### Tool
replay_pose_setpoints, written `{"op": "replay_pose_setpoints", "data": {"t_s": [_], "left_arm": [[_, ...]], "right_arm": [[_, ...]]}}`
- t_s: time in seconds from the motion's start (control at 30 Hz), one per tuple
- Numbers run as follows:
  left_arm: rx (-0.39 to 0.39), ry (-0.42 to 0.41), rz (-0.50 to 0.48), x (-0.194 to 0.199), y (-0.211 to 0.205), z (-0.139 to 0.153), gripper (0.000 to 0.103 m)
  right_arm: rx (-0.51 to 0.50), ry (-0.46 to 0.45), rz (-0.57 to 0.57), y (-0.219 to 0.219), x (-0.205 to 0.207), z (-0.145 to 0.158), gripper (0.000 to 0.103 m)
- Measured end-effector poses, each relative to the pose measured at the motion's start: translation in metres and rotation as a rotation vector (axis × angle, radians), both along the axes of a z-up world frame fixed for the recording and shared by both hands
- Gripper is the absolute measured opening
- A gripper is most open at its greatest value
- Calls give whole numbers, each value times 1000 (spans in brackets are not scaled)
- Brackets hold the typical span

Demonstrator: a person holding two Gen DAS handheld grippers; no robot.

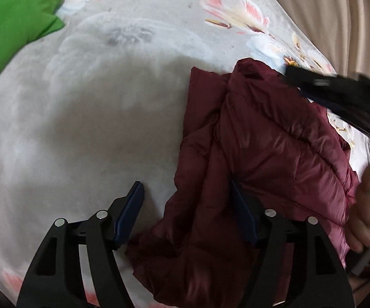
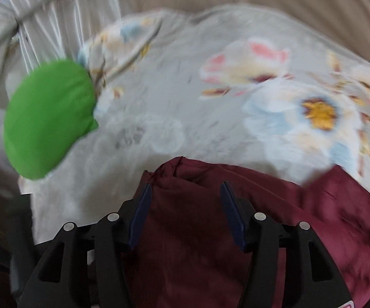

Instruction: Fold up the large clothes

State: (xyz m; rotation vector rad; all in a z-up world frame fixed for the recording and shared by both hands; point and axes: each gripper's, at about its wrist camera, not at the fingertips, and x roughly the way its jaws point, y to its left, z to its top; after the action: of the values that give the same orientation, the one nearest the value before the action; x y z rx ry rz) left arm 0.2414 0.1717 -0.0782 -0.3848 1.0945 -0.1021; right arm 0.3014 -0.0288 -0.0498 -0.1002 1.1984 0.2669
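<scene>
A maroon puffer jacket (image 1: pixel 262 138) lies bunched and partly folded on a grey floral blanket (image 1: pixel 95 115). My left gripper (image 1: pixel 185 187) stands open at the jacket's left edge, one finger over the blanket and the other over the jacket, with the pads not pressing. In the right wrist view, which is blurred, my right gripper (image 2: pixel 186 186) is open just above the jacket (image 2: pixel 190 231), nothing pinched between its fingers. In the left wrist view the right gripper shows as a blurred black bar (image 1: pixel 313 82) over the jacket's far right corner.
A green cushion (image 1: pixel 18 25) (image 2: pixel 49 118) rests at the blanket's left side. A beige curtain (image 1: pixel 326 12) hangs behind the bed, and shiny silver fabric (image 2: pixel 44 12) lies at the back left. A person's hand (image 1: pixel 364 205) is at the jacket's right edge.
</scene>
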Motion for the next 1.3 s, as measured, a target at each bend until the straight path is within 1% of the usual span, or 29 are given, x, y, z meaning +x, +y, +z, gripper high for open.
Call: {"op": "replay_pose_setpoints", "data": {"t_s": [0.03, 0.07, 0.1, 0.13, 0.17, 0.2, 0.23, 0.27, 0.3, 0.33, 0.37, 0.43, 0.47, 0.5, 0.57, 0.63, 0.7, 0.77, 0.83, 0.9, 0.93, 0.97, 1.03, 1.07, 1.13, 1.17, 1.2, 1.27, 1.3], "left_arm": [[4, -4, -6, 0, -1, -1, 67], [9, -7, -13, -1, -2, -1, 67], [14, -11, -21, -1, -2, -1, 68], [21, -18, -29, -2, -3, -2, 68], [24, -23, -34, -3, -3, -1, 68], [27, -28, -37, -3, -4, -1, 69], [32, -32, -42, -4, -6, -2, 69], [40, -30, -46, -4, -7, -2, 69], [53, -32, -52, -4, -9, -2, 70], [63, -32, -56, -4, -11, -1, 70], [63, -28, -56, -4, -11, 0, 70], [60, -11, -35, -3, -10, 8, 67], [62, -29, -17, -4, -7, 18, 66], [62, -53, -7, -4, -5, 26, 66], [45, -123, -5, -2, -8, 54, 66], [33, -154, -33, 8, -22, 69, 66], [22, -165, -85, 22, -47, 75, 66], [33, -164, -134, 36, -72, 70, 67], [85, -150, -167, 53, -94, 55, 67], [160, -143, -165, 64, -108, 41, 68], [194, -157, -149, 71, -113, 36, 69], [208, -168, -139, 74, -112, 32, 70], [217, -175, -123, 77, -102, 25, 72], [226, -176, -113, 78, -102, 25, 72], [248, -167, -86, 78, -100, 31, 72], [249, -169, -63, 77, -96, 39, 71], [232, -197, -36, 75, -94, 49, 70], [223, -225, -17, 78, -92, 56, 72], [244, -214, -12, 85, -94, 52, 72]], "right_arm": [[-13, 26, 15, 3, 3, -9, 53], [-8, 48, 42, 5, 2, -14, 42], [9, 71, 62, 7, 2, -17, 8], [17, 56, 54, 6, 2, -14, 3], [33, 22, 32, 1, 3, -7, 2], [60, -6, -24, -9, 8, -1, 0], [73, -20, -82, -20, 13, 1, 0], [63, -30, -127, -27, 16, -2, 0], [45, -10, -170, -38, 21, -11, 0], [57, 7, -193, -44, 22, -15, 0], [75, -5, -230, -52, 18, -10, 0], [107, -78, -276, -62, 1, 14, 0], [144, -125, -307, -71, -17, 33, 0], [149, -148, -322, -77, -29, 43, 0], [122, -193, -353, -91, -61, 60, 1], [73, -210, -412, -116, -107, 71, 3], [50, -212, -486, -145, -142, 77, 3], [39, -198, -591, -186, -179, 81, 4], [25, -190, -679, -221, -203, 80, 7], [-2, -205, -786, -266, -229, 81, 7], [-16, -207, -821, -282, -237, 81, 5], [-36, -202, -875, -310, -248, 79, 0], [-5, -202, -934, -341, -259, 73, 0], [-15, -195, -956, -351, -262, 73, 0], [-75, -207, -944, -349, -259, 87, 0], [-67, -242, -914, -343, -255, 99, 4], [-51, -264, -896, -340, -252, 106, 11], [-14, -291, -867, -339, -241, 114, 11], [5, -287, -856, -340, -230, 112, 11]]}}
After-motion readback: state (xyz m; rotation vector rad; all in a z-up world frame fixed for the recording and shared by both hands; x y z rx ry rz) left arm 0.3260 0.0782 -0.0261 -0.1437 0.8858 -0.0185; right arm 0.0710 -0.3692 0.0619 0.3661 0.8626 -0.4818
